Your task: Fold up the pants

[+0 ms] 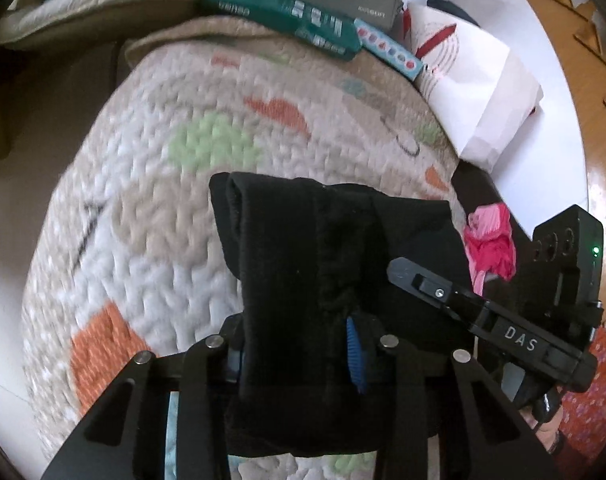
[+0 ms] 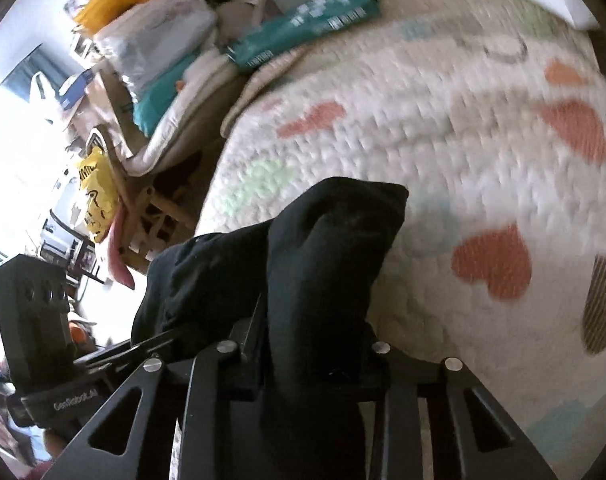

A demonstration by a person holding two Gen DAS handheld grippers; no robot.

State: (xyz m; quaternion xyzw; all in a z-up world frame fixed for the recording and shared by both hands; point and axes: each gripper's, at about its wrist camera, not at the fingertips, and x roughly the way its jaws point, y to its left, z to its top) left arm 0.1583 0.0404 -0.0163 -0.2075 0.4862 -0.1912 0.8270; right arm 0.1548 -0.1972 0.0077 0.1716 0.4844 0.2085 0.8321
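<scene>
Both tongs [image 1: 299,356] [image 2: 309,364] pinch black pants [image 1: 315,248].

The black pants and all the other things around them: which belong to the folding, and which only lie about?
Belong to the job:
- black pants
- left gripper
- right gripper
- quilt

Only lying about:
- teal package
- white paper bag
- pink cloth
- yellow bag

Black pants [image 1: 303,264] hide both tools' fingertips; the quilt [image 2: 443,120] is motion-blurred.
</scene>
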